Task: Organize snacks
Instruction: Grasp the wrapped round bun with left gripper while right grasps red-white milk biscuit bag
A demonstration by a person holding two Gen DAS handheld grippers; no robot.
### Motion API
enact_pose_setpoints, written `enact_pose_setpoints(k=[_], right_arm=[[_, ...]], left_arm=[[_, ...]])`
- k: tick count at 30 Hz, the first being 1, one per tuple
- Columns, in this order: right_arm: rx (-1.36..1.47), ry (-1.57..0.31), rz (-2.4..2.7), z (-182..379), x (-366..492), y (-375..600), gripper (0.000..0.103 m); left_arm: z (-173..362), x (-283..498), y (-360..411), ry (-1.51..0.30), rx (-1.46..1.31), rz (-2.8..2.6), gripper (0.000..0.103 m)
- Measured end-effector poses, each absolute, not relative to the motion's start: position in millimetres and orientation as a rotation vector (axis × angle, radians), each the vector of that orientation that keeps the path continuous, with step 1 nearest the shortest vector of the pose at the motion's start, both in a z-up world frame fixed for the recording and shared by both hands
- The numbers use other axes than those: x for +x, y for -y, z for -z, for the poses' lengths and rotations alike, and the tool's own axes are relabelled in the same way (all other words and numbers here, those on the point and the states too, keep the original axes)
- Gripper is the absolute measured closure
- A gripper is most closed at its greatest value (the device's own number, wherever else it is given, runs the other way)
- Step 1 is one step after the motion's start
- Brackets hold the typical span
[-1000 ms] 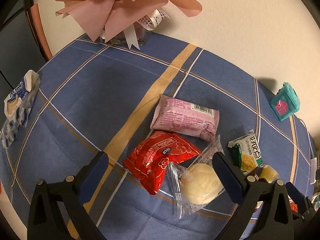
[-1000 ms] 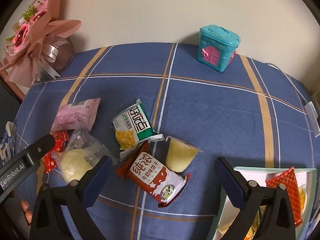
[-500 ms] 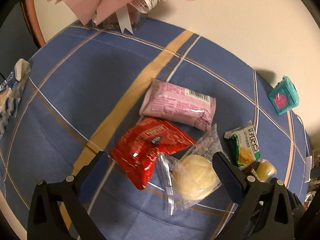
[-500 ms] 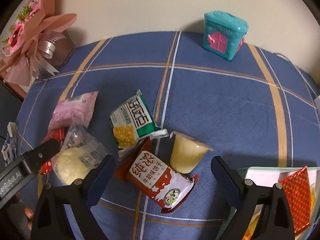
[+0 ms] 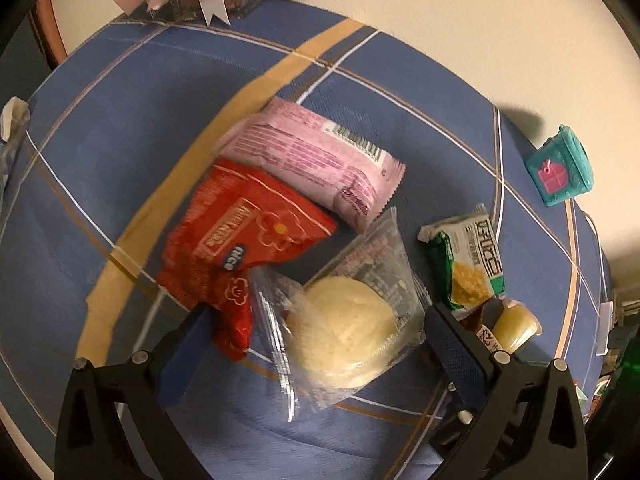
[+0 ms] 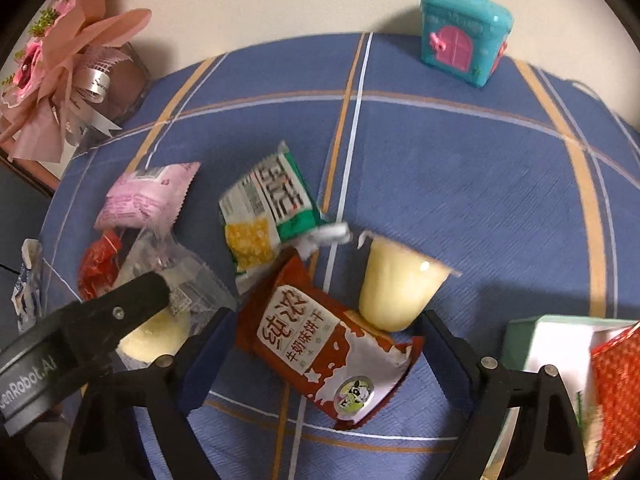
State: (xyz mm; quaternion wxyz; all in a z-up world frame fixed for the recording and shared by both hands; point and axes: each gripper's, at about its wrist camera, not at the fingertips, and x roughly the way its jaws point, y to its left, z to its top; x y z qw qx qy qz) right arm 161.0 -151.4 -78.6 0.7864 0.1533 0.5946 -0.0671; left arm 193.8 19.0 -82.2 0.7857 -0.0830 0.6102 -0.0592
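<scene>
Snacks lie on a blue plaid tablecloth [image 5: 120, 120]. My left gripper [image 5: 316, 344] is open, its fingers either side of a clear-wrapped pale bun [image 5: 344, 336], with a red packet [image 5: 240, 248] at its left finger and a pink packet [image 5: 316, 160] beyond. My right gripper [image 6: 320, 344] is open around a brown-and-white biscuit packet [image 6: 320, 340]; a yellow jelly cup [image 6: 400, 284] leans on that packet. A green-and-white packet [image 6: 268, 208] lies behind it, also in the left wrist view [image 5: 472, 260]. The left gripper's body [image 6: 80, 324] covers part of the bun [image 6: 156, 332].
A teal toy house [image 6: 464, 36] stands at the back by the wall. A pink bouquet [image 6: 60, 64] sits back left. A pale green tray [image 6: 520, 344] holding a red packet [image 6: 616, 392] is at the right. A blue-white packet [image 6: 28, 280] lies at the left edge.
Both grippers have moved forward and down towards the snacks. The bun now lies between the left fingers, the biscuit packet between the right ones. Both stay open.
</scene>
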Motion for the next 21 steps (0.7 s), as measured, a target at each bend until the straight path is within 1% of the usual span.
enact_pose_setpoints(k=[4, 7, 10, 11, 12, 15, 21], right_arm=[[0.297, -1.283, 0.144, 79, 161, 147, 0.011], [0.254, -1.284, 0.154, 79, 161, 142, 0.016], [0.243, -1.282, 0.164, 79, 160, 138, 0.021], [0.249, -1.279, 0.166, 79, 159, 138, 0.023], [0.257, -1.277, 0.167, 79, 157, 139, 0.025], [0.271, -1.275, 0.164, 76, 155, 145, 0.027], [0.284, -1.274, 0.167, 71, 150, 152, 0.028]], left_arm=[[89, 193, -15, -1.33, -0.189, 0.119, 0.0], [89, 193, -14, -1.328, -0.191, 0.117, 0.004], [86, 188, -10, -1.328, -0.201, 0.132, 0.018], [85, 187, -8, -1.328, -0.212, 0.145, 0.026], [84, 185, -6, -1.33, -0.216, 0.148, 0.031], [81, 183, -1, -1.334, -0.224, 0.143, 0.036], [75, 176, -8, -1.334, -0.248, 0.136, 0.039]])
